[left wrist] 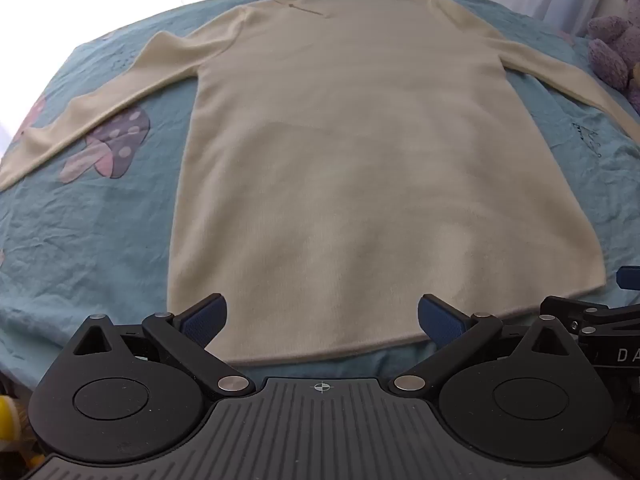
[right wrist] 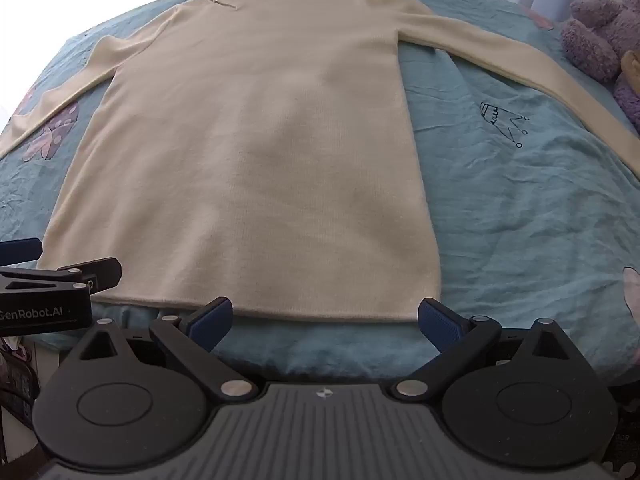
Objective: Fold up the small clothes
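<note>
Cream long-sleeved sweater (left wrist: 320,152) spread flat on a bed's teal sheet (left wrist: 100,248), filling the frame centre, collar at top, sleeves angled outward; left tongs (left wrist: 322,320) at bottom centre, released, blue pads above the hem; right tongs (right wrist: 325,320) likewise spread wide, gripping nothing; purple plush toy (right wrist: 600,36) at upper right.

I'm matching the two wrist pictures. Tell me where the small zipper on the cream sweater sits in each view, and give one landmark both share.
Left wrist view: the zipper is at top centre-left, near the sweater's far collar end.
Right wrist view: the zipper is at top left of centre, again near the collar.
Shared landmark: the purple plush toy at the upper right edge of both views.
</note>
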